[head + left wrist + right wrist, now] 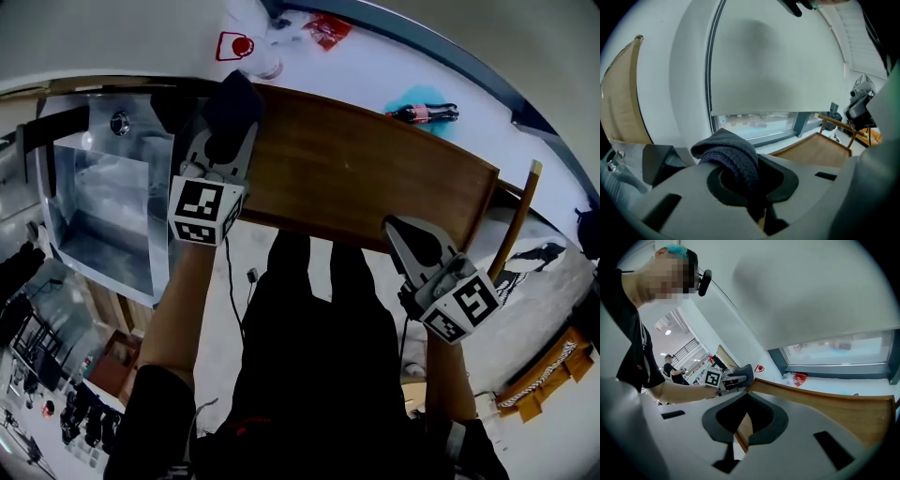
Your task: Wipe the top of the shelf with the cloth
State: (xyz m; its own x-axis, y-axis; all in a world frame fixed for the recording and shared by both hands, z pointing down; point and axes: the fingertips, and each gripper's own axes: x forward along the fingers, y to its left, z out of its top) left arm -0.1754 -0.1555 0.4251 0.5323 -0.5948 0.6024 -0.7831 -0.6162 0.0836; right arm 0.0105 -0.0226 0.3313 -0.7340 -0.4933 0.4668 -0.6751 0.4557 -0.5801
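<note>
at the shelf's left end | left gripper point(225, 148) jaws clamped on one dark cloth point(231, 105), over the wooden shelf point(366, 169) top | right gripper point(401, 232) jaws together, nothing between, at shelf's front edge | head view only: one cola bottle point(424, 114) behind | right gripper view only: one distant person point(671, 367)

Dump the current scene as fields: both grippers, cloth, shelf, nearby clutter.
left gripper: tongs shut on the cloth
cloth: dark, bunched, over the shelf's left end; contact with the wood unclear
right gripper: tongs together, at the shelf's near edge towards its right end; unclear whether they pinch the edge
shelf: brown wooden top
beyond shelf: cola bottle lying on the white sill
left of shelf: metal basin
</note>
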